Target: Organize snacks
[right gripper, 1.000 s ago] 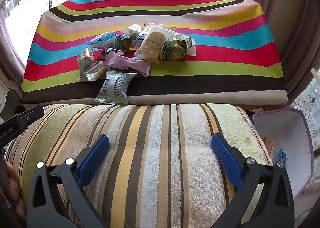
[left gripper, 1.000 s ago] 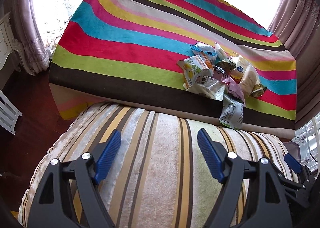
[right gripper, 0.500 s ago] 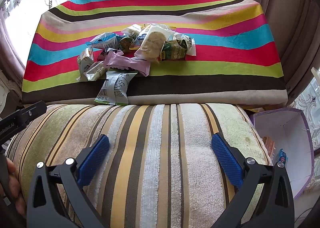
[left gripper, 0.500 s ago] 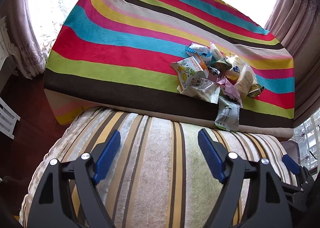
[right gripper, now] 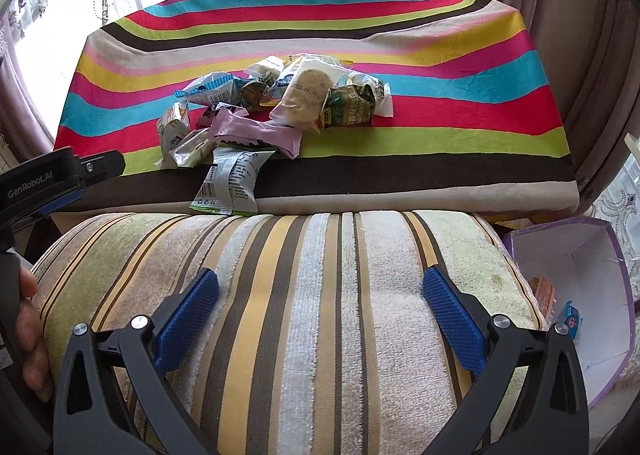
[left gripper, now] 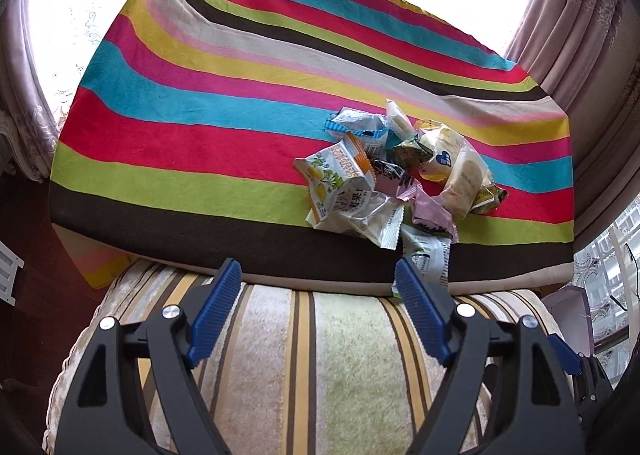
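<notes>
A heap of wrapped snacks (left gripper: 394,179) (right gripper: 280,111) lies on the striped cloth of a table (left gripper: 200,127) (right gripper: 440,107). One white-green packet (left gripper: 426,259) (right gripper: 230,179) hangs over the near edge. My left gripper (left gripper: 318,295) is open and empty, above a striped cushion, its fingertips near the table's front edge and left of the heap. My right gripper (right gripper: 320,295) is open and empty over the same cushion (right gripper: 320,295), short of the table. The left gripper's body (right gripper: 52,179) shows at the left of the right wrist view, held by a hand (right gripper: 30,331).
A purple-rimmed white box (right gripper: 580,287) (left gripper: 568,315) with a few small items inside stands on the floor right of the cushion. Curtains (left gripper: 580,35) (right gripper: 580,55) hang behind and beside the table. Bright windows lie beyond. A white piece of furniture (left gripper: 10,275) is at far left.
My left gripper has moved forward toward the table, so the snack heap sits nearer and larger in its view. The right gripper has stayed still.
</notes>
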The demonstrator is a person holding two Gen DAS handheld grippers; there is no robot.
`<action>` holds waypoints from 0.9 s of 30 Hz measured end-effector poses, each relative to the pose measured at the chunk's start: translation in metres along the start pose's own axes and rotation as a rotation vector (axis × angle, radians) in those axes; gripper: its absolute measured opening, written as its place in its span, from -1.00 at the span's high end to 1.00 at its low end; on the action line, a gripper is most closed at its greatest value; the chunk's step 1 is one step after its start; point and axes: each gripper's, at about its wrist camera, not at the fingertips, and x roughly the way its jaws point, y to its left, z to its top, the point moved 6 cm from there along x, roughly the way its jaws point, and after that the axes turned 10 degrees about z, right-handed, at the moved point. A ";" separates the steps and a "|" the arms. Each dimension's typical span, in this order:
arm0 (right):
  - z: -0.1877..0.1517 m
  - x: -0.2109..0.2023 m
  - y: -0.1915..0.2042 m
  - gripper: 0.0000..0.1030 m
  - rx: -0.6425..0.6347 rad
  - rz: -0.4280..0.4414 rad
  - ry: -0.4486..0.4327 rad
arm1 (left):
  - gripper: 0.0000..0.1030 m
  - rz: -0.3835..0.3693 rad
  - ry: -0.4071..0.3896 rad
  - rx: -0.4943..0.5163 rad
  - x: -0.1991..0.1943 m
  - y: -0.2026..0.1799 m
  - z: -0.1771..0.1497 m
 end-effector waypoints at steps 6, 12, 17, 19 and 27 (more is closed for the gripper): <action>0.000 0.003 0.000 -0.92 -0.001 -0.004 0.019 | -0.54 -0.008 0.032 -0.035 0.009 0.006 -0.004; -0.001 0.003 0.000 -0.92 0.003 -0.006 0.016 | -0.54 0.019 0.025 -0.034 0.008 0.006 -0.005; -0.001 0.002 0.000 -0.92 0.002 -0.006 0.015 | -0.54 0.036 0.037 -0.020 0.011 0.004 -0.005; -0.001 0.002 -0.001 -0.92 0.000 -0.005 0.017 | -0.54 0.042 0.045 -0.003 0.014 0.000 -0.003; -0.001 0.003 0.000 -0.92 0.003 -0.010 0.015 | -0.54 0.019 0.061 0.078 0.037 -0.022 0.022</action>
